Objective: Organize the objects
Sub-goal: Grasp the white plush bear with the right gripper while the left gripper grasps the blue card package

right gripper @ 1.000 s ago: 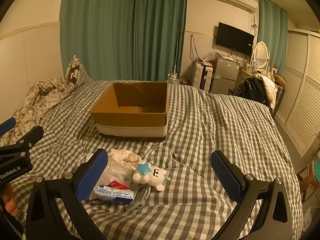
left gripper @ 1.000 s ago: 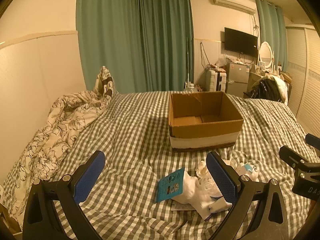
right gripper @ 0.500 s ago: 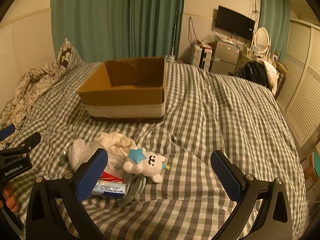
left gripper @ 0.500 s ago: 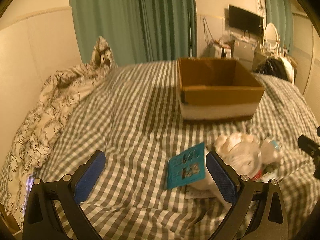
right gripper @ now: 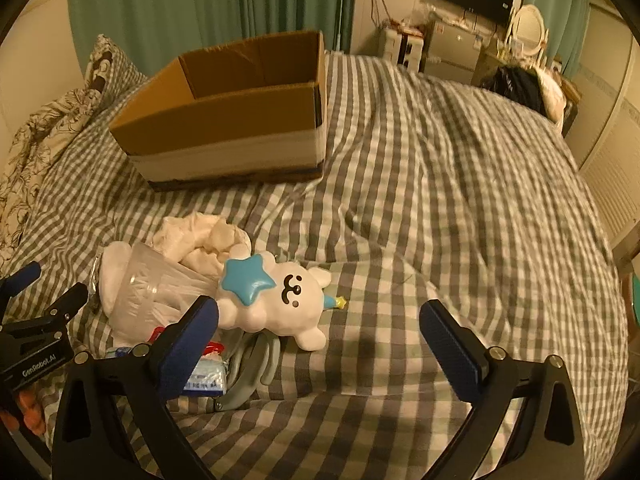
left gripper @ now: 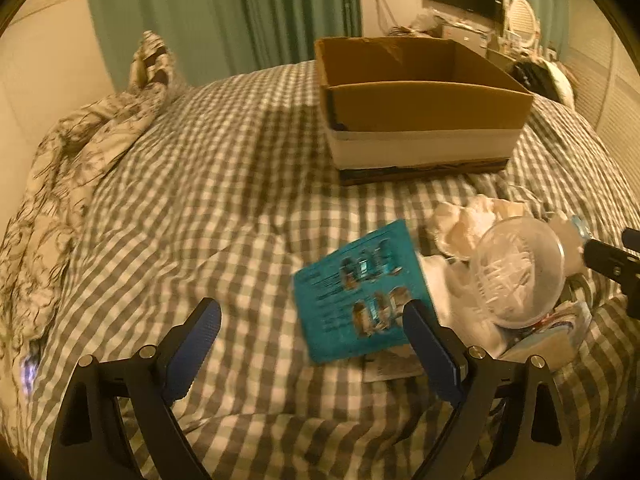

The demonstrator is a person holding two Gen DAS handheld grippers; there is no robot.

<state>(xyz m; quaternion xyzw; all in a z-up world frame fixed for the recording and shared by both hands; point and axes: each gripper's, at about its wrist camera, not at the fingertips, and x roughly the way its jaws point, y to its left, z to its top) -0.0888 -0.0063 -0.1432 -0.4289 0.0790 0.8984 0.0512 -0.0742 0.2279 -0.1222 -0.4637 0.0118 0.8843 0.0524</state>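
Note:
An open cardboard box (left gripper: 420, 100) stands on the checked bed; it also shows in the right wrist view (right gripper: 232, 116). In front of it lies a heap: a teal card pack (left gripper: 360, 292), a clear plastic tub of sticks (left gripper: 520, 272), crumpled white cloth (right gripper: 200, 236), and a white plush toy with a blue star (right gripper: 272, 300). My left gripper (left gripper: 312, 344) is open just above the bed, its right finger at the teal pack's lower edge. My right gripper (right gripper: 320, 340) is open with the plush toy's lower part between its fingers.
A rumpled floral duvet (left gripper: 68, 168) lies along the left side by the wall. Under the plush lie a small packet (right gripper: 204, 376) and a grey strap (right gripper: 256, 364). Green curtains, a TV and furniture stand beyond the bed. The left gripper shows in the right view's left edge (right gripper: 36, 328).
Both grippers have moved forward and down toward the heap, which now looks larger. The box looks nearer. Both stay open.

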